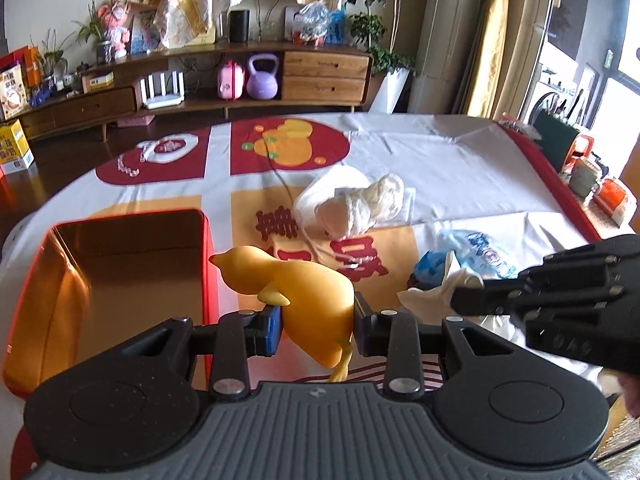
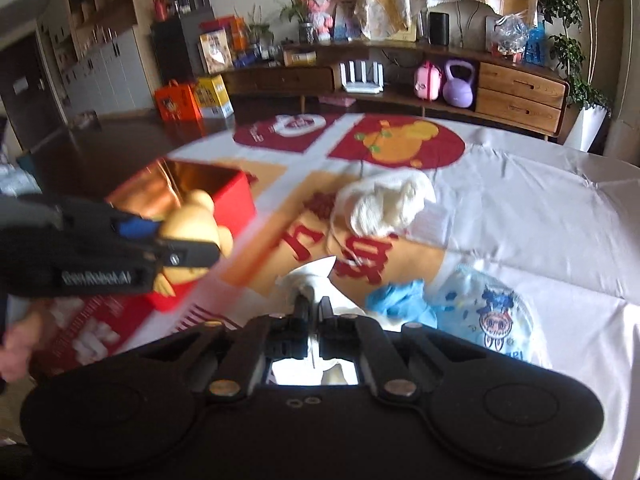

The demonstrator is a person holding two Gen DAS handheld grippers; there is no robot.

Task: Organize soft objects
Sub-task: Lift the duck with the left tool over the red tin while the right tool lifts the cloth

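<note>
A worktop (image 1: 460, 152) draped in a white cloth with red and orange prints carries an open red box (image 1: 120, 276) with a shiny gold inside, a bundle of cream yarn (image 1: 360, 204), a printed plastic bag (image 2: 492, 320) and a crumpled blue glove (image 2: 400, 300). The left tongs (image 1: 316, 320) clamp a yellow rubber duck-like toy (image 1: 304, 292) just beside the box. The right tongs (image 2: 314, 300) are pinched tight on a white tissue (image 2: 308, 276), near the glove.

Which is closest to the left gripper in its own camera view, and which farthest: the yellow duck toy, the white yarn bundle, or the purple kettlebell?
1. Yellow duck toy: clamped in the left gripper.
2. White yarn bundle: mid-table, ahead and slightly right.
3. Purple kettlebell: on the far wooden shelf.
</note>
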